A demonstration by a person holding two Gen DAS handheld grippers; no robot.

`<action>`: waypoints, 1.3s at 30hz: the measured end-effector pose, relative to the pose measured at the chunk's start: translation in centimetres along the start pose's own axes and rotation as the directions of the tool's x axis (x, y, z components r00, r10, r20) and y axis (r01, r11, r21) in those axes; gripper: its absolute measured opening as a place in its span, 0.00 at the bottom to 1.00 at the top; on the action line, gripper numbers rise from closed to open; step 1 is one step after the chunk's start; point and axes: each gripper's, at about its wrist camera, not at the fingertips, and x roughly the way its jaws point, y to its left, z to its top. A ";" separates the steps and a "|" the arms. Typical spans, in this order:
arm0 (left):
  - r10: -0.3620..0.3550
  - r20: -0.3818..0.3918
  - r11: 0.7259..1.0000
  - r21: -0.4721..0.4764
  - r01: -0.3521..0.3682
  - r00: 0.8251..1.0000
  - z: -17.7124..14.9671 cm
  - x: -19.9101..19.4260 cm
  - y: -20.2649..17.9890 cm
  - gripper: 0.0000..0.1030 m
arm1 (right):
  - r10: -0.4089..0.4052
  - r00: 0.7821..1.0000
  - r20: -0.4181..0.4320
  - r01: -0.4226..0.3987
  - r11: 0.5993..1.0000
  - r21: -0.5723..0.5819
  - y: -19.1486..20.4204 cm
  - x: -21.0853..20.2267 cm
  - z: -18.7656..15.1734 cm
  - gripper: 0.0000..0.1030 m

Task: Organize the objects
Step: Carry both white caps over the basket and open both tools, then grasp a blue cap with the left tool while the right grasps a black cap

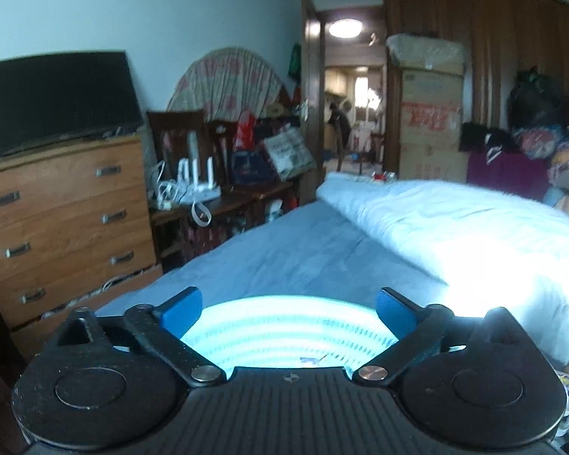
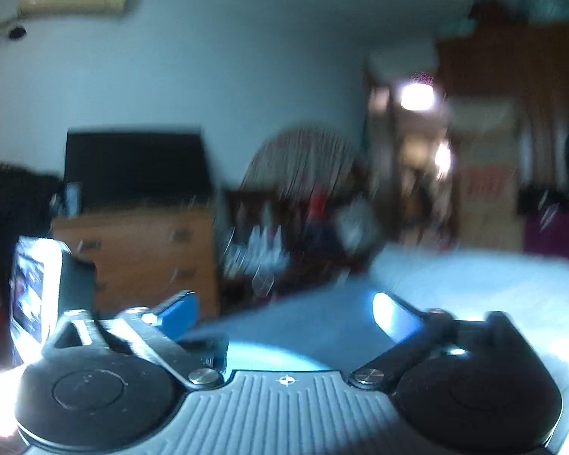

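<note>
Bedroom clutter is seen beyond a bed [image 1: 284, 254] covered by a pale blue sheet, with a folded white quilt [image 1: 455, 235] laid along its right side. A wooden chest of drawers [image 1: 68, 220] stands against the left wall, and a dark flat screen [image 1: 57, 98] is leant on top of it. Beside the chest, a dark low tabletop [image 1: 223, 201] is crowded with white chargers and cables. Stacked cardboard boxes [image 1: 430, 113] are placed by the open doorway, in front of a brown wardrobe [image 1: 512, 45].

In the left wrist view, the left gripper [image 1: 288, 309] is held low over the near edge of the bed. Its blue fingers [image 1: 182, 311] are spread wide, and between them a round, pale ribbed object [image 1: 288, 333], brightly lit, is seen. Whether the fingers touch its sides cannot be told.

The right wrist view is badly blurred. The right gripper [image 2: 286, 316] is also held with its blue fingers [image 2: 180, 316] spread apart, and nothing is gripped between them; only the bed sheet is seen there. At the left edge of that view, a white device with a lit screen [image 2: 34, 299] is seen standing upright in front of the chest of drawers; what it is cannot be told.
</note>
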 end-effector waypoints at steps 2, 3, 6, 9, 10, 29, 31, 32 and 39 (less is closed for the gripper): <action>-0.028 0.034 1.000 0.007 0.028 0.999 0.1 -1.1 -1.4 1.00 | -0.098 0.991 0.092 0.102 0.994 -0.036 -0.3 -3.3 -0.3 1.00; -0.043 0.057 0.999 0.014 0.043 0.997 0.1 -1.8 -2.2 1.00 | -0.157 0.980 0.126 0.164 0.985 -0.049 -0.3 -4.8 -0.6 1.00; -0.101 0.118 0.993 0.072 0.093 0.988 -0.5 -4.4 -5.9 1.00 | -0.250 0.961 0.121 0.259 0.964 -0.060 -1.7 -9.1 -1.9 1.00; -0.207 0.124 0.971 0.150 0.188 0.970 -2.0 -7.1 -10.4 1.00 | -0.355 0.929 0.107 0.362 0.930 -0.060 -4.6 -14.1 -4.9 1.00; -0.271 0.104 0.954 0.161 0.253 0.957 -2.8 -7.7 -11.8 1.00 | -0.410 0.909 0.071 0.414 0.909 -0.046 -6.0 -15.5 -6.1 1.00; -0.428 -0.349 0.809 0.264 0.526 0.834 -22.0 3.0 -26.8 0.56 | -0.515 0.723 -0.461 0.603 0.796 0.056 -18.7 -24.4 -24.6 0.79; -0.425 -0.365 0.815 0.244 0.526 0.828 -21.9 3.2 -26.6 0.45 | -0.495 0.745 -0.447 0.574 0.817 0.051 -18.7 -22.9 -24.0 0.75; -0.430 -0.361 0.817 0.235 0.527 0.827 -21.7 3.1 -26.2 0.39 | -0.484 0.755 -0.443 0.560 0.827 0.052 -18.8 -22.1 -23.9 0.73; -0.427 -0.312 0.850 0.182 0.495 0.849 -19.4 0.8 -22.6 0.39 | -0.339 0.833 -0.438 0.415 0.905 0.088 -19.5 -14.4 -23.2 0.50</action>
